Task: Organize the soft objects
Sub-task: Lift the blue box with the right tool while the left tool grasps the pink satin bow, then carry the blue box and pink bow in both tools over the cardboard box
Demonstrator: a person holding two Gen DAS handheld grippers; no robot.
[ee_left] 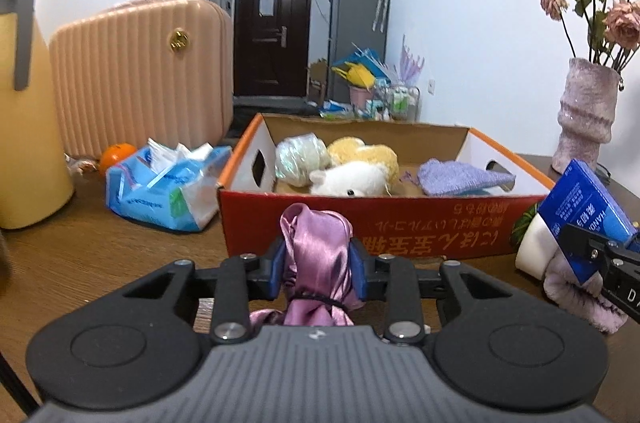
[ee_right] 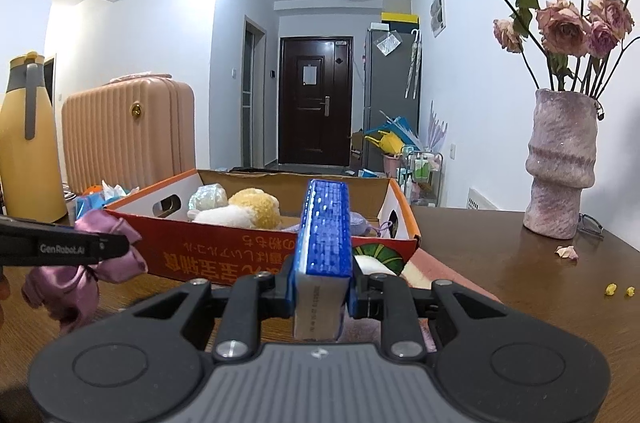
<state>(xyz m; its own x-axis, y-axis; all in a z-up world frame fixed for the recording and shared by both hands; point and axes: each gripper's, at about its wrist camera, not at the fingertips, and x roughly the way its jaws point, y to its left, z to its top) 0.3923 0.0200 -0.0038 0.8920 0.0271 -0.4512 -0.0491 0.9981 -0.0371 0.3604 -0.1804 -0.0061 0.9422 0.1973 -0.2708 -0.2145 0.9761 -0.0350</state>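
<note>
Desk point(ee_right: 500, 243): brown, hallway beyond.
Box point(ee_left: 384, 219): already held plush toys point(ee_left: 348, 179), purple cloth point(ee_left: 460, 177).
Left claw point(ee_left: 318, 263): clamped on satin scrunchie point(ee_left: 316, 243), not yet boxed.
Right claw point(ee_right: 320, 287): clamped on blue packet point(ee_right: 324, 223).
Left over: pink fuzzy item point(ee_left: 576, 299), near right.

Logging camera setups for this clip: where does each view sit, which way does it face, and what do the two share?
Left wrist: sits on the left gripper, looking along its fingers over the table at the box; its jaws clamp a pink satin cloth; the right gripper shows at the right edge.
Right wrist: sits on the right gripper, facing the same way; its jaws clamp a blue pack; a finger of the left gripper enters from the left.
Shared: box, cloth, pack, suitcase, vase, door.
</note>
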